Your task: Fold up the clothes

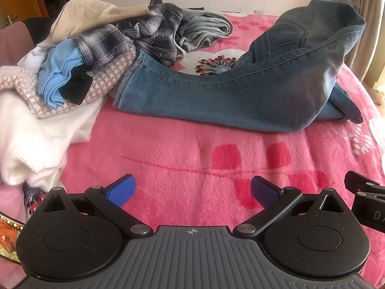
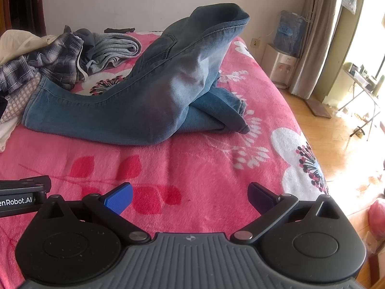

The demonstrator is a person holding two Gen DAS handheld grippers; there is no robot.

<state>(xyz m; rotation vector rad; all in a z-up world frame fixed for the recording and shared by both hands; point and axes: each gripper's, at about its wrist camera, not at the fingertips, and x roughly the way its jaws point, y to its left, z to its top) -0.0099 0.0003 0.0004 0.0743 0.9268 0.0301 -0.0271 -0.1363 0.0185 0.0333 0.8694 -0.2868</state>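
Jaws: both sets spread wide, nothing between them, just hanging over the bare pink blanket.
Left gripper [image 1: 192, 191]: blue pads apart, low over the front part of the bed; a bit of the other tool pokes in at its right edge.
Right gripper [image 2: 190, 196]: same deal, pads wide, empty, sitting just beside the left one.
Jeans [image 1: 240, 94]: crumpled blue denim in the middle of the bed, ahead of both grippers and not touching either. 1 leg runs flat toward the left, its hem ending right by the clothes pile; the waist end humps up at the far right and the other leg is bunched under it.
Clothes pile [image 1: 96, 48]: heaped on the left side of the bed: plaid shirt, beige top, light blue piece, checked knit, fluffy white sweater [image 1: 36, 144] at the near end.
Grey garment [image 1: 207, 31]: rolled up behind the pile, near the wall.
Blanket [image 1: 180, 149]: pink with red leaves and white flowers, covers the whole bed.
Water dispenser [image 2: 281, 67]: in the right wrist view, in the corner past the bed, next to the curtain.
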